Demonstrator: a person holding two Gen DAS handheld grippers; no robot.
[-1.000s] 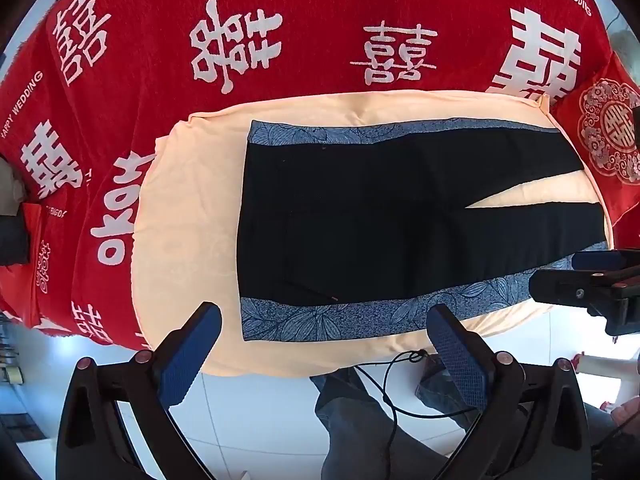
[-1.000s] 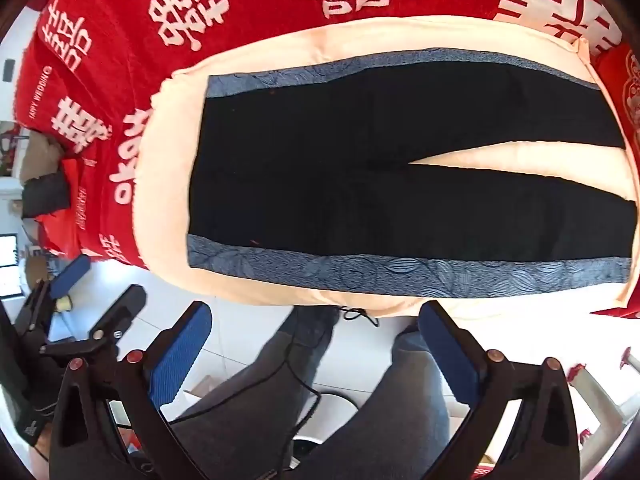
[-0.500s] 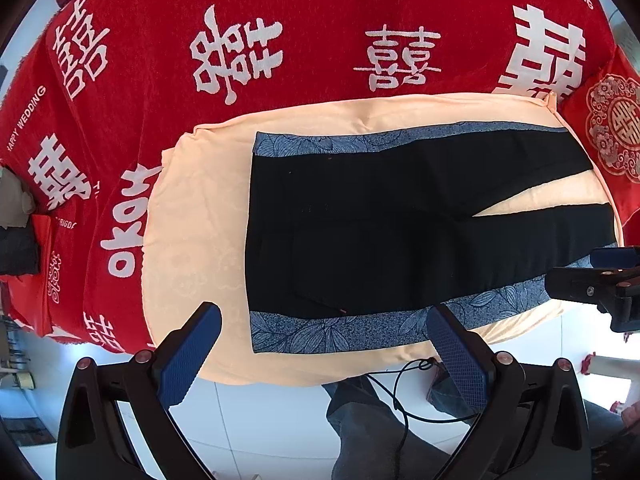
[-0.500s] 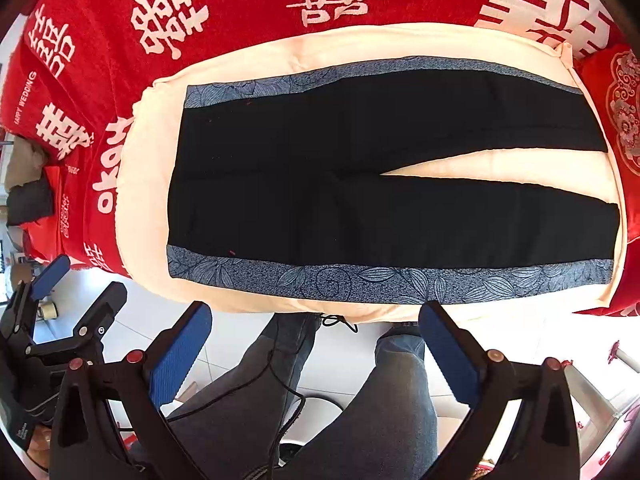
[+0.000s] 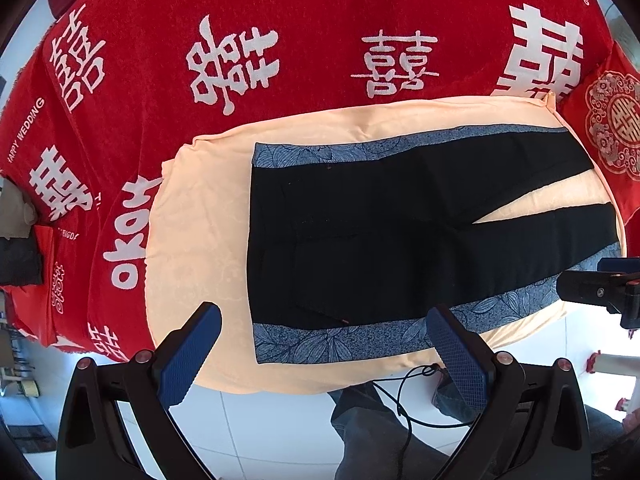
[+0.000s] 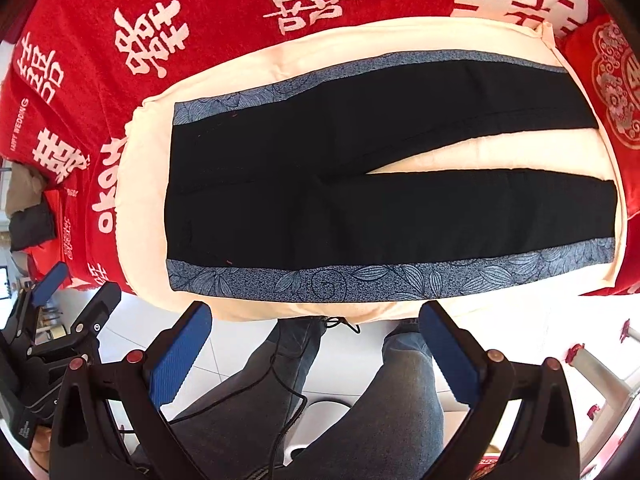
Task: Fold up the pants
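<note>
Pants (image 5: 384,236), "HAPPY WEDDING" blanket (image 5: 320,32)

One pair of pants (image 5: 384,240) — two grippers, left (image 5: 324,340) and right (image 6: 316,340) — one peach cloth (image 5: 200,240), one red blanket (image 5: 320,32).

A: Where are our tools relative to the pants (image 5: 380,236)?

B: Our left tool (image 5: 320,336) hangs over their waist end, fingers spread wide, gripping nothing. Our right tool (image 6: 316,334) hovers off their near long edge, jaws equally wide and empty.

A: Can we see each tool from the other's camera?

B: Yes. The right one juts in by the leg ends; the left one sits beyond the waist end. Our legs (image 6: 340,400) stand below the near edge.
</note>
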